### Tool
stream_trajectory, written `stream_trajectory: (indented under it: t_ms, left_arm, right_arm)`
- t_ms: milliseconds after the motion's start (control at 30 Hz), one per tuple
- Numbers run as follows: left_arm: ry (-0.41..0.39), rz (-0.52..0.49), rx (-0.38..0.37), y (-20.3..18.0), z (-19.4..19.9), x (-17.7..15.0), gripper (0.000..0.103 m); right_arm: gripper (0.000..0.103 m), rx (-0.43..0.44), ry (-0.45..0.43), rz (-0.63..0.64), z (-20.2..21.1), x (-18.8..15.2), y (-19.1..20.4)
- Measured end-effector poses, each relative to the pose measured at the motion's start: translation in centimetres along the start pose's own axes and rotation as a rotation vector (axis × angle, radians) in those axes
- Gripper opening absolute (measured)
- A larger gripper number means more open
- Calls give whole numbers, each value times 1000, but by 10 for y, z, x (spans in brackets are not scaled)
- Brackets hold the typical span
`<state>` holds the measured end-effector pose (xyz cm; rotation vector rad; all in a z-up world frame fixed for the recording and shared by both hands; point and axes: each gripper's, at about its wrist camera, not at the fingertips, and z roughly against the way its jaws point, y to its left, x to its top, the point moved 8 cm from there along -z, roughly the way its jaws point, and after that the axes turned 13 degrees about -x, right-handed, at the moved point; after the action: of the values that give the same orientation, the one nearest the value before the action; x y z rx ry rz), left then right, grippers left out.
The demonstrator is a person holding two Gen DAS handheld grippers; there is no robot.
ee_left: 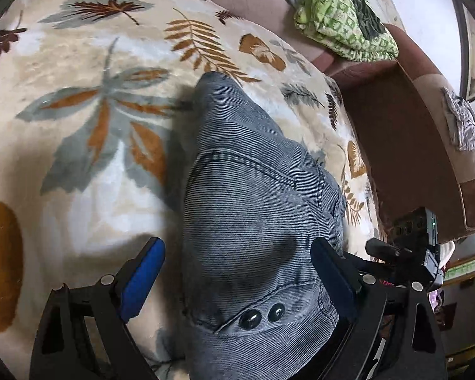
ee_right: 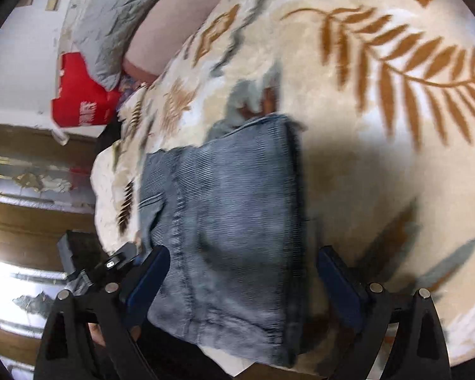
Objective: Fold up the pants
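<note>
Bed, leaf-print blanket; green cloth on brown sofa beyond. Pants folded on blanket, long axis running away from left claw, fingers wide apart, gripping nothing. Right claw equally spread over pants; contact unclear, view blurred. Red bag at bed edge.

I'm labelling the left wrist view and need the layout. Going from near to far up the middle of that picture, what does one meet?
Left gripper with open jaws, two dark buttons on the grey pants, the pants' far tip, the leaf-print blanket, then the green patterned cloth at the back.
</note>
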<state>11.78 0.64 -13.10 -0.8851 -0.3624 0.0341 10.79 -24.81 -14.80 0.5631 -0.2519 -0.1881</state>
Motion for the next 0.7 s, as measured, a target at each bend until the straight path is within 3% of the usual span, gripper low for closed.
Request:
stream_trajectory:
  t_ms: [100,233,300,333,367,400,467,533,600,700]
  left_arm:
    - [6,0,-1,1,-6,0,93]
    - [-2,5,-4,4,-5,3,92]
    - [5,-17,20,4,-4,2,78]
    - [13,-27,33,6,-4,1,61]
    - [16,-31,61,8,-5,1,55]
    - [11,-31,77,9,-5,1,54]
    - [3,-42,90,8,-5,0,54]
    - [-4,-55,110,8,-5,0,55]
    - [-8,-67,126,8,-7,0,56]
    - [-17,-79,146,6,-9,0,58]
  right_arm:
    - [96,-78,7,27,-11,3,-2]
    - [94,-19,12,-8,-12,6,2]
    - [86,10,13,9,-10,3,10]
    - [85,8,4,14,-10,4,11]
    - [80,1,-3,13,-13,4,8]
    - [67,-11,1,-7,-17,5,2]
    - [59,-4,8,-64,-21,6,-13]
    - [59,8,-3,-69,-20,5,-14]
    - [70,32,2,-63,-23,6,-10]
    - [71,14,8,-50,-22,6,-7]
